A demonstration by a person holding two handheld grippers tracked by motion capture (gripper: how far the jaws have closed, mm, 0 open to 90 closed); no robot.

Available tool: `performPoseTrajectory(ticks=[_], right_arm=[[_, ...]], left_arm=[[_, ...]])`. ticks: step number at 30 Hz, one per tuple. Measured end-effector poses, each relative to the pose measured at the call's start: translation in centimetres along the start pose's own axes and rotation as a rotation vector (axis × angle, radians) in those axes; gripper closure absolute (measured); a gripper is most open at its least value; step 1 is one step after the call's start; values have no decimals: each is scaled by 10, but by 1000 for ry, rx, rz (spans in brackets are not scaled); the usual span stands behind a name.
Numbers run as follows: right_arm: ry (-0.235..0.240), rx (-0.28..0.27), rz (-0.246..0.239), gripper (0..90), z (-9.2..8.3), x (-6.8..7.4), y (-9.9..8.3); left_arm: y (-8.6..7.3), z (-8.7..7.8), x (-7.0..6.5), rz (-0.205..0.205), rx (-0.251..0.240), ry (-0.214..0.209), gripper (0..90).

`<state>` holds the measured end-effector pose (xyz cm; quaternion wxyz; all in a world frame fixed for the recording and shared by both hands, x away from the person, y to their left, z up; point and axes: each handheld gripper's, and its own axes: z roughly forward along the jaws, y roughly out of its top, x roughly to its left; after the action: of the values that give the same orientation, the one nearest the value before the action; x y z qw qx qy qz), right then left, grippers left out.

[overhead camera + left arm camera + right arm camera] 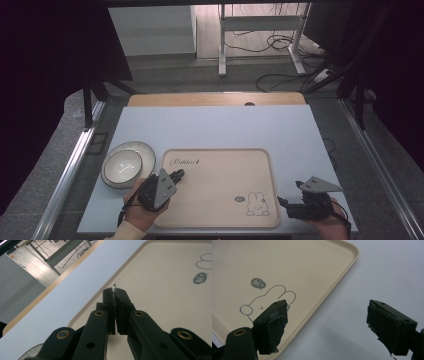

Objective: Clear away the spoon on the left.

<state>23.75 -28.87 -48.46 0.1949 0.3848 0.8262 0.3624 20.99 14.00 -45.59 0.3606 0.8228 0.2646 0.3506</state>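
Note:
A beige tray with a small rabbit drawing lies on the white table. My left gripper hovers over the tray's near left corner. In the left gripper view it is shut, pads pressed together with nothing held, above the tray. My right gripper sits just off the tray's near right corner. In the right gripper view it stands wide open. One finger is over the tray's rim near the rabbit drawing; the other is over bare table.
A white bowl rests on a ribbed plate just left of the tray. A wooden strip runs along the table's far edge. Beyond it are a desk frame and floor cables.

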Motion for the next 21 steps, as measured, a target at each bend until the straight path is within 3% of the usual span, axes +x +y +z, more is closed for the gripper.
performPoseTrajectory(ticks=[11, 21], right_arm=[[1, 1, -1, 170, 1, 0, 0], [2, 4, -2, 170, 1, 0, 0]], left_arm=[[0, 4, -3, 11, 13, -7, 893], [0, 7, -10, 45, 20, -7, 887]])
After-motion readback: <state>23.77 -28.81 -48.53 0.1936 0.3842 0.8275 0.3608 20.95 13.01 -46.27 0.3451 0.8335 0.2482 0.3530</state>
